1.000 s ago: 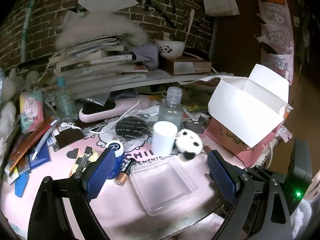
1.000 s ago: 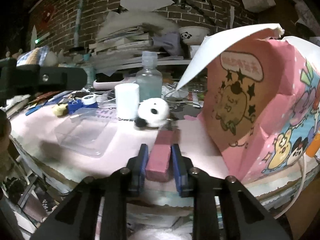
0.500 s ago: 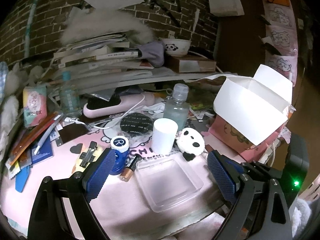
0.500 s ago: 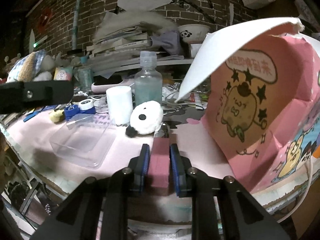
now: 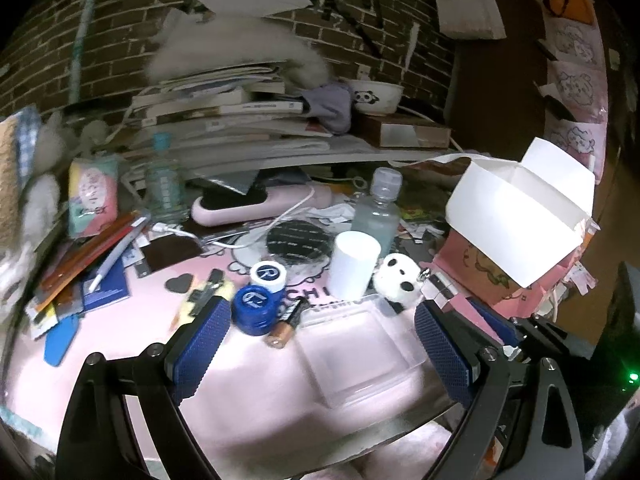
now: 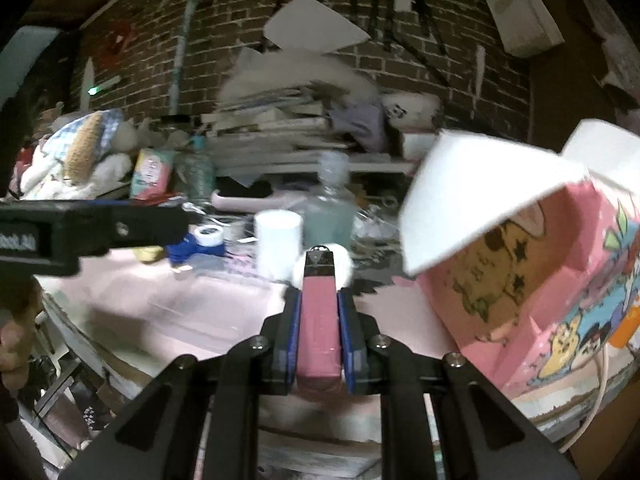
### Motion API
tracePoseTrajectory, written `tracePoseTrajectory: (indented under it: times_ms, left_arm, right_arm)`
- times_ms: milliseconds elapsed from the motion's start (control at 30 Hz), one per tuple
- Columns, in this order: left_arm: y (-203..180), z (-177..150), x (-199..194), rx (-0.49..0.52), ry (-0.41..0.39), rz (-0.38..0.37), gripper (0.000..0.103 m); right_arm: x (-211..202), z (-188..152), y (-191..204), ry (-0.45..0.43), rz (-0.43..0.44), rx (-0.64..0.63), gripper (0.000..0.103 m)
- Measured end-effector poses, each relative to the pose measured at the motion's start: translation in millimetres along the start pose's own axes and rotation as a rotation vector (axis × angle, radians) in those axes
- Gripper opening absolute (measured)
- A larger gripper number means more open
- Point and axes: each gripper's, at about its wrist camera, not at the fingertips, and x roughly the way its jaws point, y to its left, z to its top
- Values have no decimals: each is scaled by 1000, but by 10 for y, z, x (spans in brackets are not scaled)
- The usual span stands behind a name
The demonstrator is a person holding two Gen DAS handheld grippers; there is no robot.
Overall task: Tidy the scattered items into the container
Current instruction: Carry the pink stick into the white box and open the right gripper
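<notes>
Both tongs differ: right gripper (image 6: 318,334) clamps a pink block (image 6: 319,320), long axis pointing forward toward the panda toy (image 5: 397,282); left gripper (image 5: 322,344) gapes over the clear tray (image 5: 360,350).

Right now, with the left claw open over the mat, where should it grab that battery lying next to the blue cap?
Grip the battery across the middle of its barrel, coming straight down from above. It lies flat and slanted, with the blue cap close on one side and the clear tray on the other, so turn the left claw to set its fingers across the barrel.
</notes>
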Motion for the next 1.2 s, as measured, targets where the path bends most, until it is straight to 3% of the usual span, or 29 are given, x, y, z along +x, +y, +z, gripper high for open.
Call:
tracePoseTrajectory:
  times_ms: [200,433,567,700,833,1200]
  left_arm:
    - [168,-17,-185,-45,-49,30,92]
    - [206,3,-300,-54,-90,12,93]
    - [178,5,-247,-51,-75,2,93]
    - [134,-5,-187,-39,-53,0,93]
    - [133,-17,-138,-45,-39,9,93]
    - [65,2,-74,-39,-29,-9,93]
  right_arm:
    - [-3,228,180,-17,100,-15,15]
    - [-186,565,258,-125,99,-87,15]
    - [-252,864,4,-111,96,-65,15]
    - [-199,1122,-469,-5,73,-7,15]
    - [-130,1270,-1012,157,72,84,15]
    - [285,1232,-1695,526,-35,21,15]
